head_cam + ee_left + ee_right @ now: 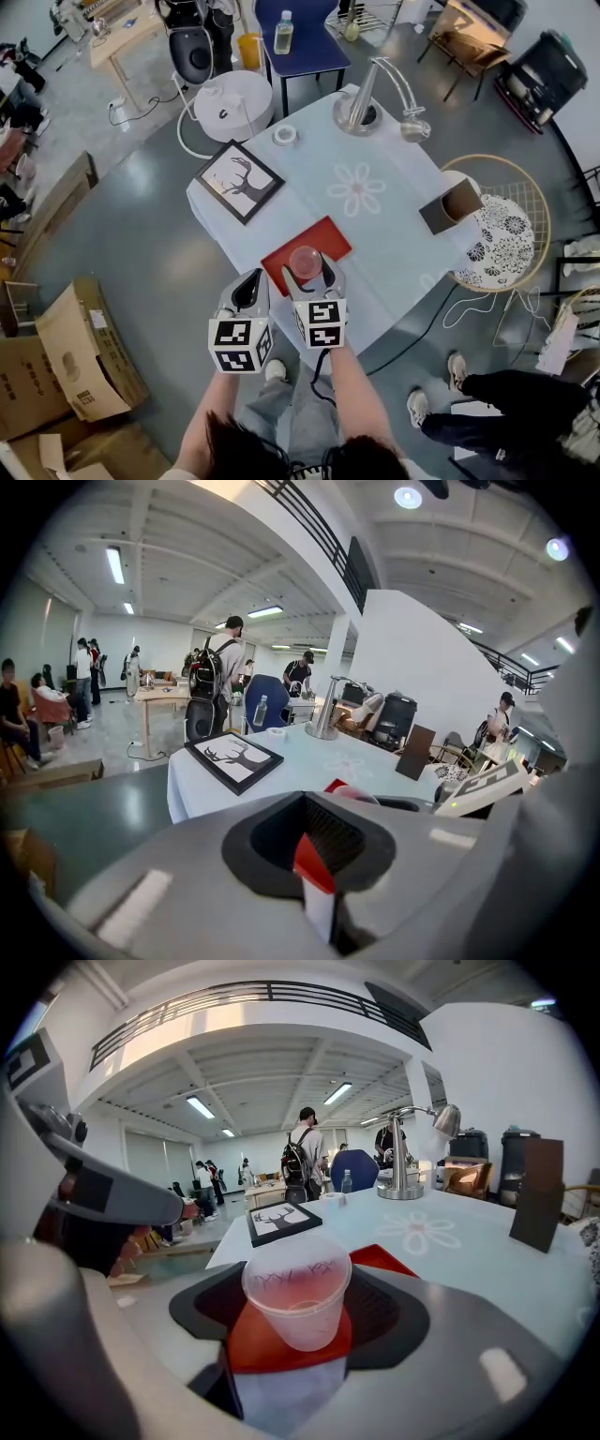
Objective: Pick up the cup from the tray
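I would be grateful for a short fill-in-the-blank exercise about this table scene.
1. The right gripper has a translucent ___ between its jaws.
2. Beneath it lies a ___ tray.
3. The left gripper, jaws together, grips ___.
4. The framed picture shows a ___.
Missing words: cup; red; nothing; deer.

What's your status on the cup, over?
Left tongs shut, empty. Right tongs clamped on cup, upright over red tray. Nothing in the way.
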### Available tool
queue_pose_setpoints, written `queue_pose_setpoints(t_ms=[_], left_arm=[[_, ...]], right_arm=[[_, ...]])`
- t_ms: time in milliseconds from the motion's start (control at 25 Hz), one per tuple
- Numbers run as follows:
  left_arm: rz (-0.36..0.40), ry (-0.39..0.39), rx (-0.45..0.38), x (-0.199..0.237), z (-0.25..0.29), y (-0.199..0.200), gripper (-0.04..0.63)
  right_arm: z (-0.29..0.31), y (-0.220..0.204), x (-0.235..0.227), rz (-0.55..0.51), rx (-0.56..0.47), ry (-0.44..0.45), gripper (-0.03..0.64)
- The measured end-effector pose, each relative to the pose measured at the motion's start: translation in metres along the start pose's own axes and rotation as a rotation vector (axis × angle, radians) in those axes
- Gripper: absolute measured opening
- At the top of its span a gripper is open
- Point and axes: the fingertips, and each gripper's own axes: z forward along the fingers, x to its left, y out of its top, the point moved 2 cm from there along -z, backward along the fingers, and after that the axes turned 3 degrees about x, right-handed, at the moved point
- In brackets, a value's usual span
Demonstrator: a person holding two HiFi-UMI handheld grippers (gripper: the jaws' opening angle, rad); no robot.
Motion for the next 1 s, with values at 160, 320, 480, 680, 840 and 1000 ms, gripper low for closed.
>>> queue_pose_setpoints(t_ms=[160,320,480,680,840,1000], left_arm=[[-0.009,-0.008,0.003,-0.002,0.000,-0.002,0.000],[-0.008,-0.009,0.001,-0.002,-0.003,-0.002,0.000],[-0.021,-0.006,-0.022,-0.001,-0.005,0.006,0.000],[-0.022,-0.024,-0.040,-0.014,-0.007,0.015,0.000],[-0.042,-0.059,-0.059,-0.031,-0.006,0.024,0.000],[-0.019,-0.103,-0.055,-0.058,-0.003,0.026,0.000]], right_arm=[[0.000,0.001,-0.001,-0.018,-0.001,-0.003,0.344],[-0.005,0.003,0.001,-0.013,-0.011,-0.004,0.342],[-0.021,0.013,0.002,-0.005,-0.039,-0.020,0.339],[-0.047,0.014,-0.018,0.002,-0.044,-0.071,0.337],[-0.070,0.017,-0.038,-0.005,-0.047,-0.119,0.337],[-0.093,0.014,-0.059,0.031,-0.046,-0.163,0.336]])
